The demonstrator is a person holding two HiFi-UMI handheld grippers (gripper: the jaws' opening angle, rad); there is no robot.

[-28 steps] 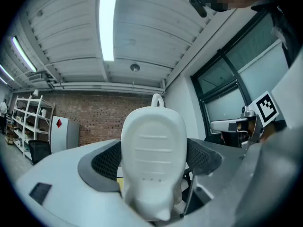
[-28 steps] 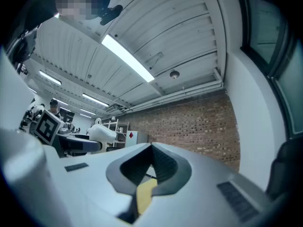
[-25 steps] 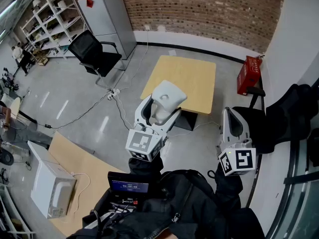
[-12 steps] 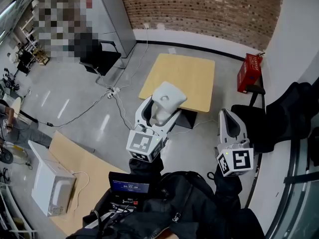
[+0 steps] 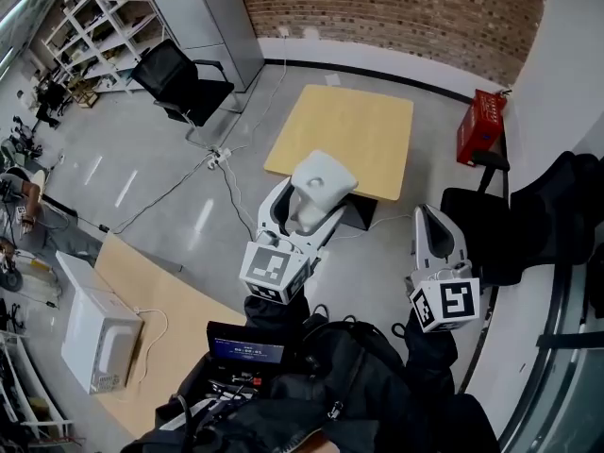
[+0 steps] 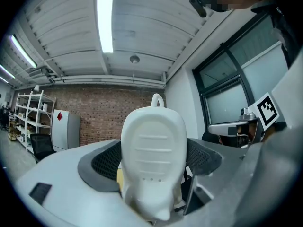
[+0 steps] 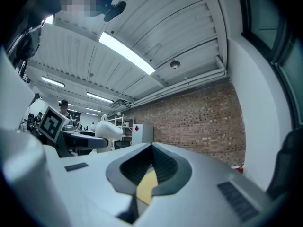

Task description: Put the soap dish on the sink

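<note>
The white soap dish (image 5: pixel 317 189) sat clamped between the jaws of the left gripper (image 5: pixel 304 211), held up in the air over the grey floor (image 5: pixel 179 187) and in front of the person's dark clothing. In the left gripper view its ribbed face (image 6: pixel 153 150) filled the gap between the two dark jaw pads, standing roughly upright with a small loop (image 6: pixel 156 100) at its top. The right gripper (image 5: pixel 431 228) hung beside it, well apart, and its own view showed the jaws drawn together to a thin seam with nothing between them (image 7: pixel 150 151). Beyond both tools stood a square yellow table (image 5: pixel 345 138), with a red crate (image 5: pixel 480 126) to its right near the white wall. A black chair (image 5: pixel 183 87) and a grey cabinet (image 5: pixel 209 19) stood farther left against the brick wall (image 5: pixel 396 9). At the lower left a white box-shaped appliance (image 5: pixel 94 342) rested on a wooden tabletop (image 5: pixel 160 300).
</note>
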